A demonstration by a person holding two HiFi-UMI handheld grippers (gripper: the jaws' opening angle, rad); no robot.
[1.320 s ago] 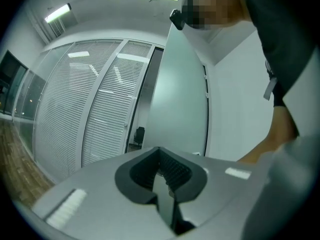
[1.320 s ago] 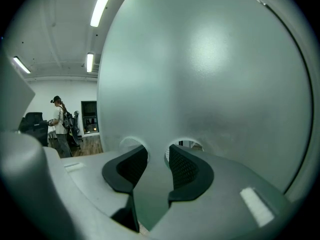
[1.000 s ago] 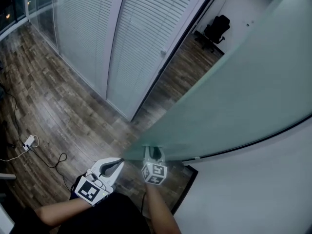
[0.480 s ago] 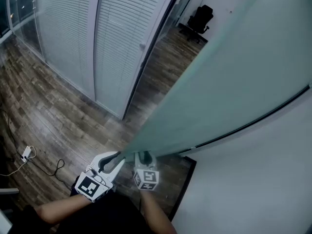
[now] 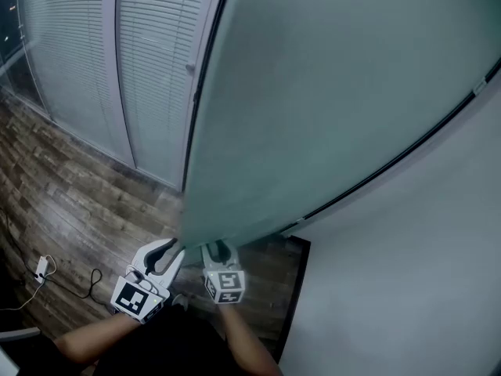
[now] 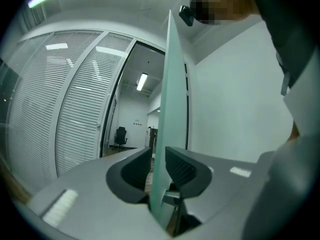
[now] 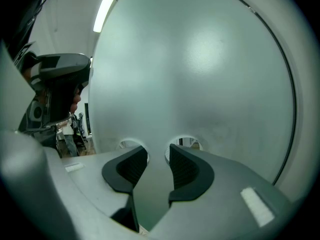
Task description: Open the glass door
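Fingers of left gripper and, seemingly, right gripper narrowly apart, tight on glass door.

The frosted pale-green glass door runs off the head view's top and right edges; its lower edge covers the jaw tips of our left gripper and right gripper; in the right gripper view we see nothing through its frosting.

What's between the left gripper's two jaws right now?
The frosted glass door: its free edge stands upright between the left gripper's jaws, as the left gripper view shows.
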